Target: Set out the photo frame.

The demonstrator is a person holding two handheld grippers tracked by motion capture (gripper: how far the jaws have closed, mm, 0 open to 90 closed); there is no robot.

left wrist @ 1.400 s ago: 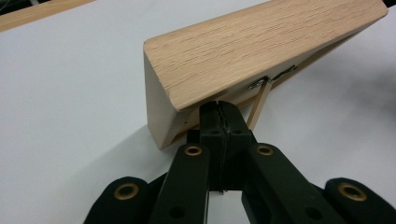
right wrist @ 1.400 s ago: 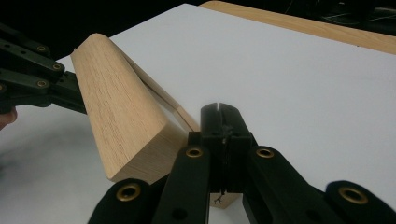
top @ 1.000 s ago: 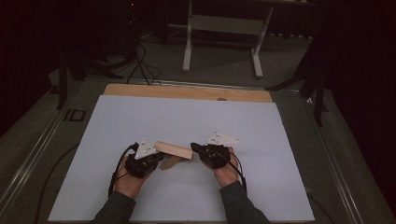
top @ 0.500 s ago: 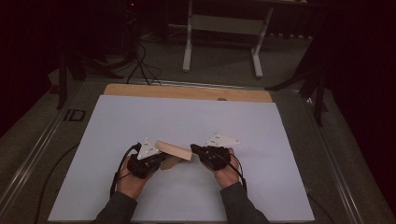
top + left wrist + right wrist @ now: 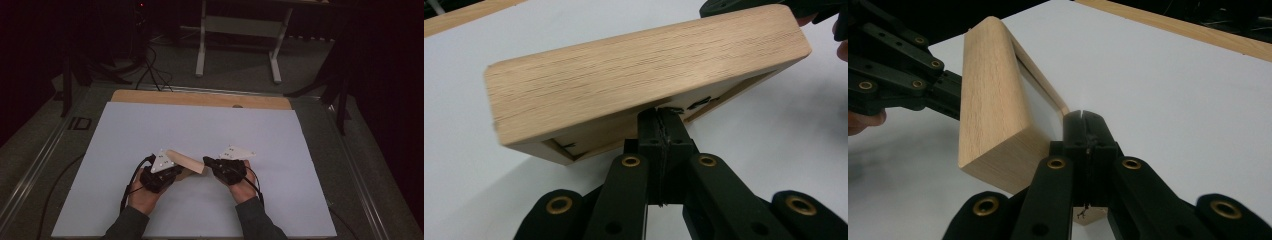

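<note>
Left gripper (image 5: 176,173) is clenched tight on the near rim of the wooden box (image 5: 186,161), jaws pinched together at its underside. The box hangs tilted above the white table sheet (image 5: 280,140), bridging the 2 tools. Right gripper (image 5: 209,163) is clamped onto the box's opposite edge.

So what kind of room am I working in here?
Likely a lab or recording studio, not a home: a white-topped work table under dark surroundings, loose cables on the grey floor, and a bare metal stand behind. Both grippers press against a wooden box.
</note>
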